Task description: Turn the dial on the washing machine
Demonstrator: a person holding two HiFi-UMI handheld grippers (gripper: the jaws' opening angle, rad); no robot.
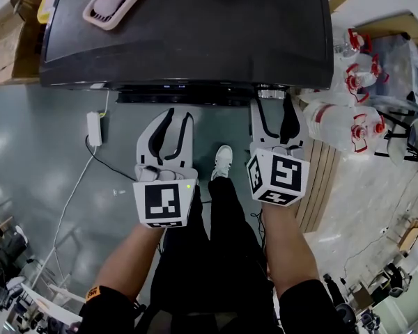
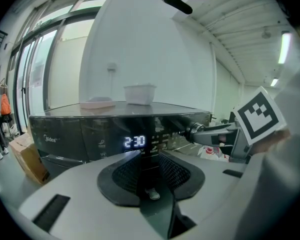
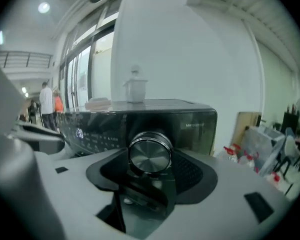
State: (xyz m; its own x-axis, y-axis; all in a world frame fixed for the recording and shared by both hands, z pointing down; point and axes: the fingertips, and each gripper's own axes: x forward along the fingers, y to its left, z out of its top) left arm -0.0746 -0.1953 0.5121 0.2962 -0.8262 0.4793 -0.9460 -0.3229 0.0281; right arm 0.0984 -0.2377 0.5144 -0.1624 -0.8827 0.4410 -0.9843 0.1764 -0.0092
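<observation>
A dark washing machine (image 1: 181,33) stands in front of me, and its control panel shows a lit display (image 2: 135,142). The round silver dial (image 1: 270,92) sits at the panel's right end. My right gripper (image 1: 272,101) reaches up to it. In the right gripper view the dial (image 3: 150,153) lies between the two black pads, which press on its sides, so the gripper is shut on it. My left gripper (image 1: 179,117) hangs a little short of the panel's middle, open, with nothing between its fingers. From the left gripper view (image 2: 151,164) the dial (image 2: 194,130) shows at the right, held by the other gripper.
A pink tray (image 1: 115,2) and a white container (image 2: 139,93) lie on the machine's top. Water bottles with red caps (image 1: 352,117) stand at the right. A white power adapter (image 1: 94,127) with its cable lies on the floor at the left, beside cardboard boxes (image 1: 14,40).
</observation>
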